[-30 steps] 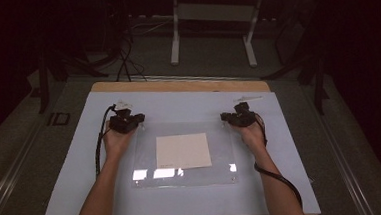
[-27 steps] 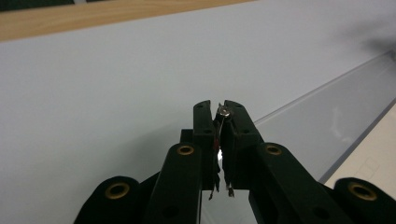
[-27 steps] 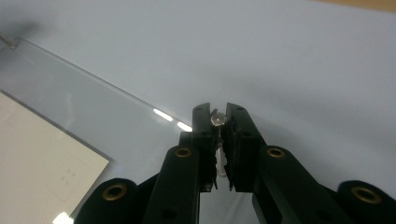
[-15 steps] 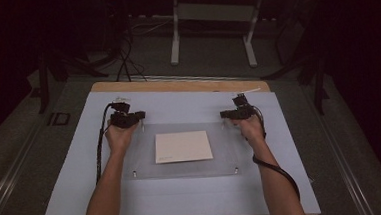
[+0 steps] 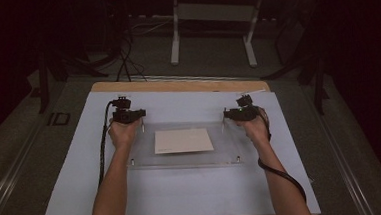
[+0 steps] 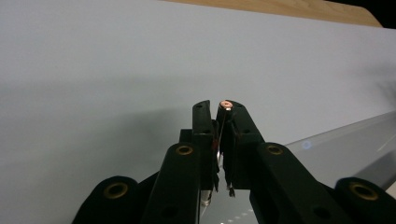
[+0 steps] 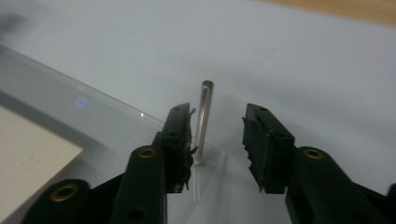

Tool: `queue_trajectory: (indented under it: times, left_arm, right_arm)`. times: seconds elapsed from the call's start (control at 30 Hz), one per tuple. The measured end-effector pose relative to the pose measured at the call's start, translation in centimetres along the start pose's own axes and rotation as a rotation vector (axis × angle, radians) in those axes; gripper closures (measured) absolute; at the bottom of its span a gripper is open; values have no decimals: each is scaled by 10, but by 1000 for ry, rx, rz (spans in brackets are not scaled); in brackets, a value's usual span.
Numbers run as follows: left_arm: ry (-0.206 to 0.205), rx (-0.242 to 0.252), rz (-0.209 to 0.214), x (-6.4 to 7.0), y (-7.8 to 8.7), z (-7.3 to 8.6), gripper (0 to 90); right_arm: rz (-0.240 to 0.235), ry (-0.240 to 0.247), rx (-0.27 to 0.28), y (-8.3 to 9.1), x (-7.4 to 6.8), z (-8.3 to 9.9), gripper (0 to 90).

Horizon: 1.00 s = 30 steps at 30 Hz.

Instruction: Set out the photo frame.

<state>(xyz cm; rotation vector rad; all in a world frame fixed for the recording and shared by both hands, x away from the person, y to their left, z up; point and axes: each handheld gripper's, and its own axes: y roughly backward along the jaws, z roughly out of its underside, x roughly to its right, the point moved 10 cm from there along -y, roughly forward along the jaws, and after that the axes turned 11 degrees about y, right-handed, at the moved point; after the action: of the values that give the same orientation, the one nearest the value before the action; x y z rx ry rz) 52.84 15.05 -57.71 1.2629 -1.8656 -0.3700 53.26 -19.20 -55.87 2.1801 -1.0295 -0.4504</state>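
Left gripper view has the left gripper point(image 6: 218, 112) clenched on a thin metal pin point(image 6: 225, 105), whose coppery end peeks out between the two black jaws, pressed close together. Right gripper view has the right gripper point(image 7: 218, 122) released: its jaws stand apart around a second upright pin point(image 7: 204, 119), the left one touching or just beside it and the right one clear.

Both pins rise from the far corners of a clear plastic sheet point(image 5: 179, 125) lying flat on the pale blue mat point(image 5: 183, 193) that covers the wooden table point(image 5: 177, 85). High view shows each hand at one far corner, the left hand point(image 5: 124, 134) and the right hand point(image 5: 252, 129) level with each other, forearms running back toward the near edge.

A cream card point(image 5: 183, 141) lies under or within the sheet near its middle; I cannot tell which. Two more small pegs sit at the near corners point(image 5: 133, 162).

By my reading, the work is at an early stage: one far pin is gripped, the other only bracketed, and the near pegs look untouched. The sheet appears glossy, stiff and thin-edged, with a faint blue reflection.
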Motion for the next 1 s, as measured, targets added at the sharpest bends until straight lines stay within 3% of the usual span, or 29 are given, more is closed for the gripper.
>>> queue_trajectory:
  times: [0.23,0.5,0.8,1.0]
  left_arm:
    - [5,2,7,0,-1,0,843]
    - [9,-1,13,0,-1,0,840]
    - [32,3,18,0,-2,-1,836]
    - [40,-3,16,-1,-3,-1,836]
  right_arm:
    - [-30,78,101,32,-11,8,590]
    - [-90,107,205,62,-43,22,595]
    - [-99,134,249,85,-61,37,606]
    - [-98,140,263,89,-66,51,612]
